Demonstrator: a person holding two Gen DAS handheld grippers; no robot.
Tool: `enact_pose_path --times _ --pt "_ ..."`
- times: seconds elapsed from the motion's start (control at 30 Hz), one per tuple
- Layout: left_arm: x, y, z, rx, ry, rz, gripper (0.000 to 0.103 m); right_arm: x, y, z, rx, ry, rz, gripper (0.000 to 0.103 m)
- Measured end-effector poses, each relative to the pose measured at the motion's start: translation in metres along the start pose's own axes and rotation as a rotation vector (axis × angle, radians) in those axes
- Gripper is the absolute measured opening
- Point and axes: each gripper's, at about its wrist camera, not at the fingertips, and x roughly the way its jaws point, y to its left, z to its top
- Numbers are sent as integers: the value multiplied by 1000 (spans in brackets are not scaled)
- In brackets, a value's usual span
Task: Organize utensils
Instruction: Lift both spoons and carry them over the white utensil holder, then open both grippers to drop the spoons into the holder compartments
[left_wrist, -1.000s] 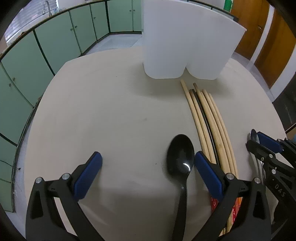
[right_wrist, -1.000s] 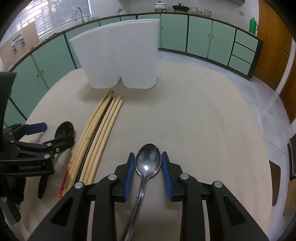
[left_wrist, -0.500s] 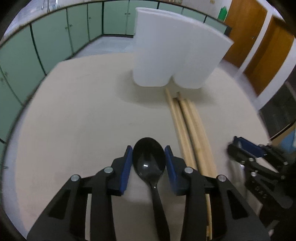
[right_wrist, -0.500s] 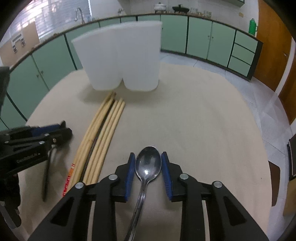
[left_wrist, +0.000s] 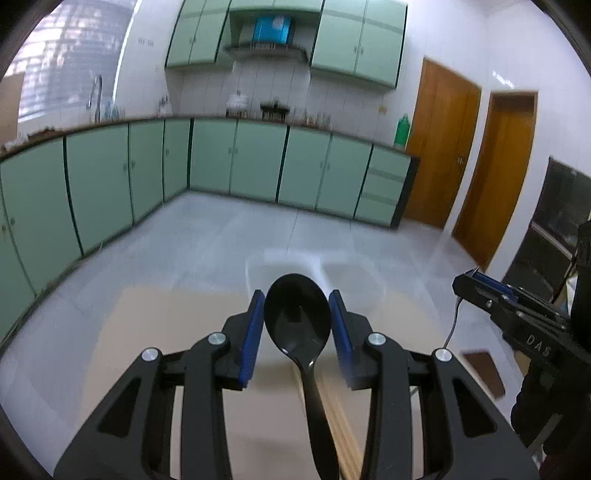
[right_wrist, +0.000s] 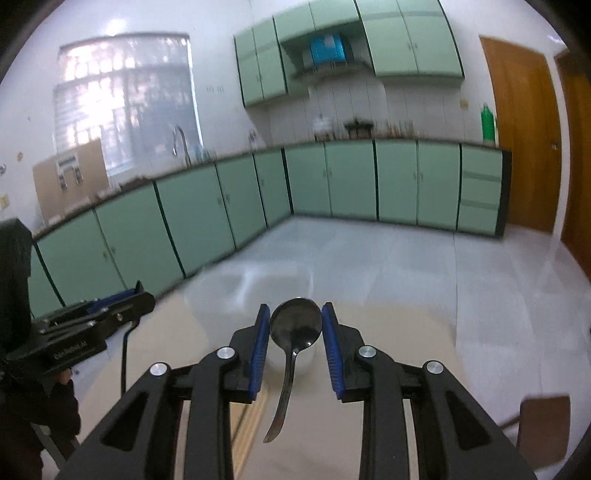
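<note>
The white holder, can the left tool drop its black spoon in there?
Probably yes. The left tool grips the black spoon above the table, and the blurry white holder sits just ahead, with nothing between them.

Your left gripper (left_wrist: 297, 321) clamps the bowl of a black spoon (left_wrist: 297, 317) between its blue pads (left_wrist: 252, 336), handle trailing back beneath. Beyond it, a blurred white holder (left_wrist: 354, 273) stands on the beige table (left_wrist: 147, 325). Your right gripper (left_wrist: 476, 286) sits at frame right.
</note>
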Motion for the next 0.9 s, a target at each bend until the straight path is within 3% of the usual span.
enact_pose_path --times 0.2,0.37,0.67,0.7,0.77,0.8,0.9 --pt "31 -4 50 7 -97 33 34 25 -8 56 13 -86 5 28" --pt "75 -4 73 39 -143 96 34 63 -13 73 11 -80 -31 28" --pt "122 5 62 41 -83 115 35 117 -15 57 -19 36 -44 29" --pt "121 7 61 31 -78 110 35 117 -16 54 -16 42 -44 29" --pt "107 12 55 22 -92 105 42 110 -19 47 -7 45 -53 43" --pt "100 14 53 19 -102 102 48 106 -23 43 4 48 -57 44" --pt "75 16 49 39 -112 107 52 90 -33 29 34 67 -69 46"
